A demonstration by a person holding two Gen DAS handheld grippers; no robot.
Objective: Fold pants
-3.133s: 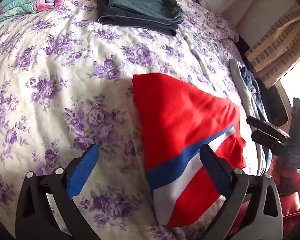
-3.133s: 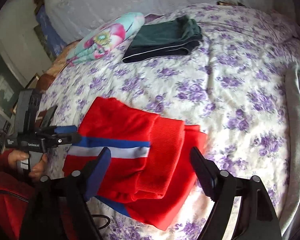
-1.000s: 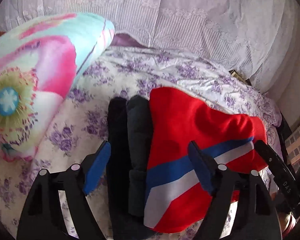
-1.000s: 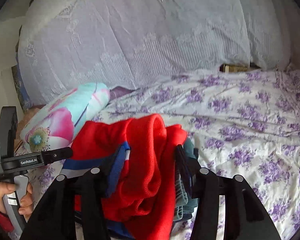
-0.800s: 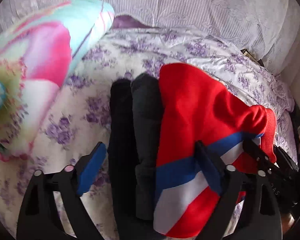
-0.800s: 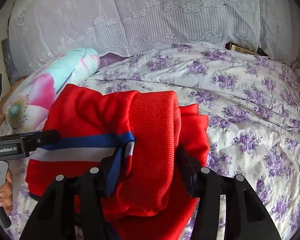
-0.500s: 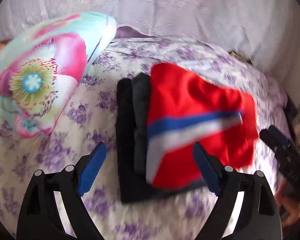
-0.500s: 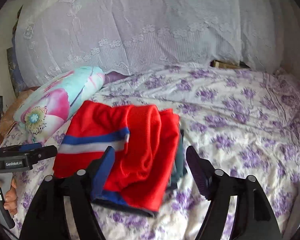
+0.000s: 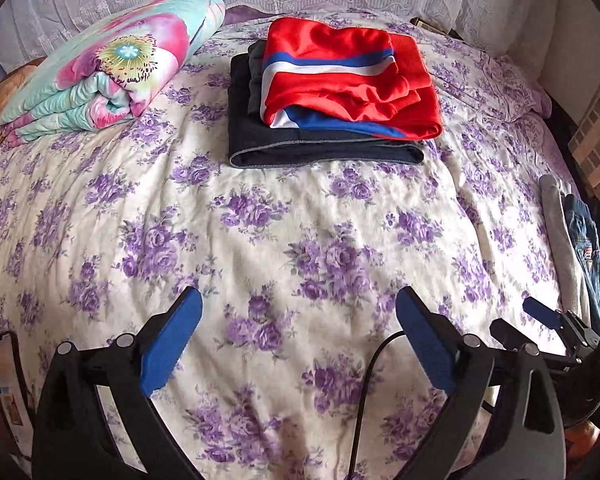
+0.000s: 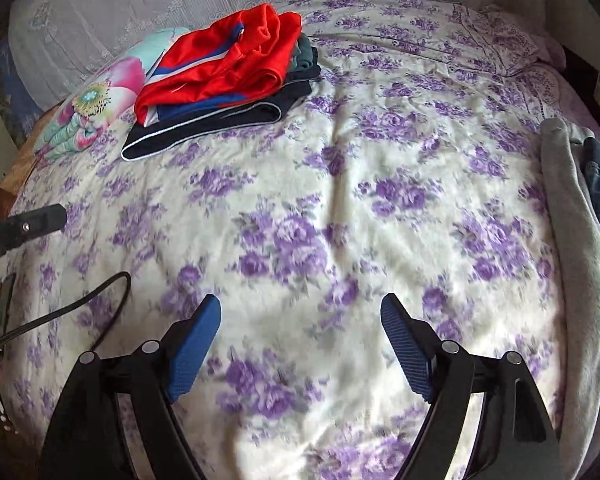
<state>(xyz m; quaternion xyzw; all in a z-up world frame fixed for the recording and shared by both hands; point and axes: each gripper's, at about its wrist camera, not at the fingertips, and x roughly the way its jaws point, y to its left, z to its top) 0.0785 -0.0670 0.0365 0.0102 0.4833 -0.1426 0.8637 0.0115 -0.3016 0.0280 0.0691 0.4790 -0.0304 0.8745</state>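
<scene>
On the floral bed, red pants top seemingly two dark garments; both grippers gape, released.

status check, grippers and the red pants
Left gripper open, empty. Right gripper open, empty. Red pants folded, on top of dark folded clothes. Nothing in the way.

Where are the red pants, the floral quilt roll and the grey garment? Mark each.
red pants [image 9: 340,76], left wrist view, on the red top fold.
floral quilt roll [image 9: 112,68], left wrist view, on its flower print.
grey garment [image 10: 572,216], right wrist view, mid-cloth.
</scene>
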